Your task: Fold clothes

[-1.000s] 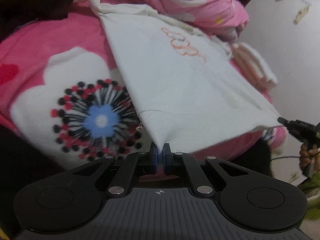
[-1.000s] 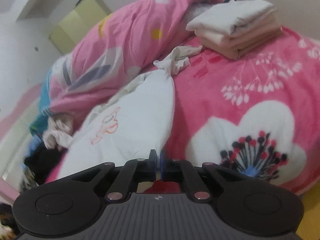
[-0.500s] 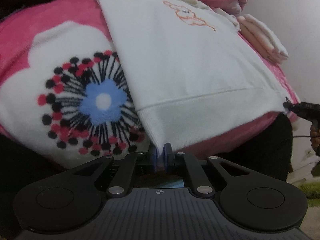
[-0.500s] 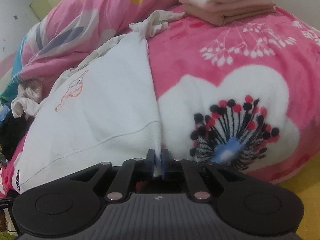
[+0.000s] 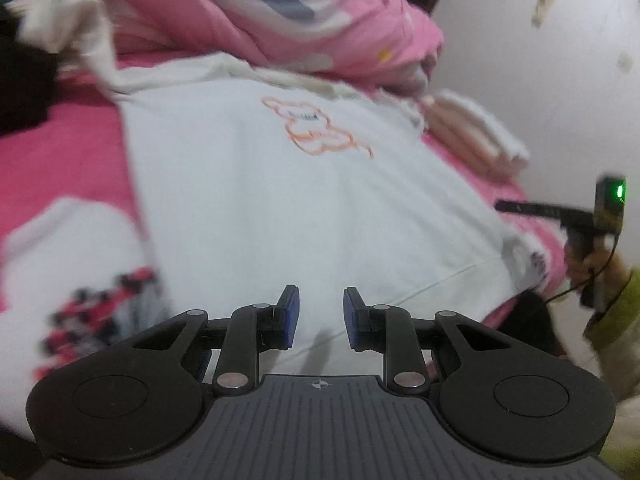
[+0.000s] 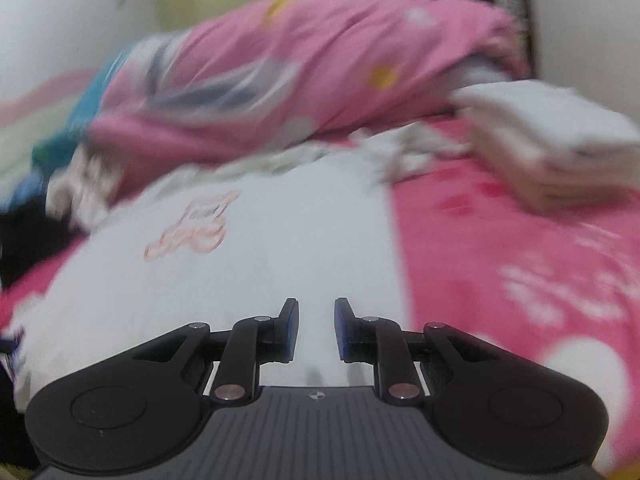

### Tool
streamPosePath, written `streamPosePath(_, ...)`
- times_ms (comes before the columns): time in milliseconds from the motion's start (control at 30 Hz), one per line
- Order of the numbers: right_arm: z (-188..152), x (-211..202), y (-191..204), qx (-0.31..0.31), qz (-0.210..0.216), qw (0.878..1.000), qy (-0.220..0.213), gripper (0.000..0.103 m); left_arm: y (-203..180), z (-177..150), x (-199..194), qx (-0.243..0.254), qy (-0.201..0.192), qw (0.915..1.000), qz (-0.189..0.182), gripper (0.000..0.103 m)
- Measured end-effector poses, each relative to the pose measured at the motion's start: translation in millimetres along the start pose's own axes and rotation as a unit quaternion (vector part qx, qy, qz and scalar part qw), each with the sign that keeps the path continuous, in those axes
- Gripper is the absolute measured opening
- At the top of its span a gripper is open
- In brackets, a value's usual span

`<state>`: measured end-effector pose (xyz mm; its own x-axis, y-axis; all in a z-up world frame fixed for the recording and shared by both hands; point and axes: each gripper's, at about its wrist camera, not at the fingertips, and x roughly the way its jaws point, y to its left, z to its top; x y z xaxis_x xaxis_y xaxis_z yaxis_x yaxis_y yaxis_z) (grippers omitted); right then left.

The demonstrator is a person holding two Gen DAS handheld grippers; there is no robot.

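Moved: both grippers have let go of the shirt (image 5: 288, 200) hem
Left gripper (image 5: 318, 316): fingers spread — empty
Right gripper (image 6: 316, 328): fingers spread — empty
Shirt: flat on pink blanket (image 6: 500, 248)

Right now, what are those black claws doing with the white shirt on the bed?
A person is folding clothes with a claw in each hand. The white sweatshirt with an orange bear outline lies spread flat on the pink flowered blanket. The left claw and the right claw are both open and hold nothing, hovering near its hem. A stack of folded pale clothes sits further back on the bed, beside a rumpled pink quilt.
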<state>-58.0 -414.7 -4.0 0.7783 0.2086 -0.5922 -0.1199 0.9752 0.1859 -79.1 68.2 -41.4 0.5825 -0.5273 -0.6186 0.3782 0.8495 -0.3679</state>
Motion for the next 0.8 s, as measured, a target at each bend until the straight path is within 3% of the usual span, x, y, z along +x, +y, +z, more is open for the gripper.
streamPosePath(67, 0.8, 5.4, -4.1, -0.004, -0.008, 1.000, 0.013, 0.019, -5.6, -5.6, 18.0, 0.017, 0.014, 0.9996, 0.019, 0.023)
streamPosePath(167, 2.1, 13.4, -10.1, -0.011, -0.021, 0.999, 0.033, 0.017, -5.2, -12.5, 16.9, 0.030, 0.000, 0.9993, 0.020, 0.024)
streamPosePath(367, 5.7, 29.2, -21.4, -0.025, -0.046, 0.996, 0.071, 0.014, 10.6, -8.8, 10.1, 0.004, 0.009, 0.9999, -0.003, 0.024)
streamPosePath(500, 34.6, 49.4, 2.5, -0.076, -0.026, 0.996, 0.045, 0.014, 14.4, -4.5, 13.5, -0.012, 0.020, 0.9997, -0.012, 0.024)
streamPosePath(600, 49.7, 91.0, 7.2, -0.093, -0.014, 0.994, 0.054, 0.014, 17.7, -4.6, 14.1, -0.027, 0.021, 0.9993, -0.018, 0.024)
streamPosePath(733, 52.5, 140.6, -23.1, -0.097, -0.088, 0.987, 0.089, 0.014, 18.5, -4.8, 14.1, -0.024, 0.023, 0.9992, -0.021, 0.024)
streamPosePath(800, 61.3, 137.6, -41.2, -0.047, -0.077, 0.992, 0.089, 0.013, 18.8, -3.4, 14.7, -0.021, 0.027, 0.9992, -0.023, 0.024)
